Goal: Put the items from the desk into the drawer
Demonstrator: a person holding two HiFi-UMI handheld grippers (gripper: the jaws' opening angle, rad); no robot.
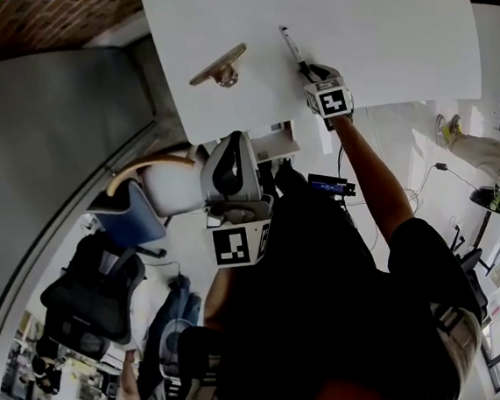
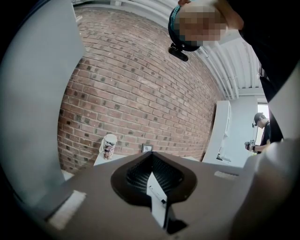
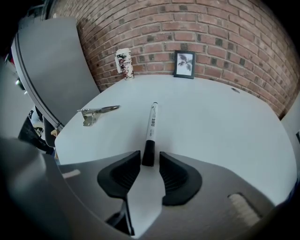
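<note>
A white marker (image 3: 152, 124) with a black cap lies on the white desk (image 3: 211, 122); in the head view the marker (image 1: 291, 46) is near the desk's (image 1: 375, 33) front edge. My right gripper (image 3: 150, 157) points steeply down at it, open, with the black cap between the jaws and a thin gap still showing. In the head view the right gripper (image 1: 308, 70) is at the marker's near end. A metal clip (image 3: 96, 112) lies to the left, the same clip (image 1: 218, 68) in the head view. My left gripper (image 2: 150, 157) is shut and empty; it (image 1: 237, 139) hangs below the desk edge beside the white drawer (image 1: 275, 141).
A patterned cup (image 3: 124, 63) and a small framed picture (image 3: 184, 64) stand at the desk's far edge against the brick wall. A grey partition (image 3: 56, 65) borders the desk on the left. A blue chair (image 1: 128, 217) and dark bags (image 1: 92, 298) sit on the floor.
</note>
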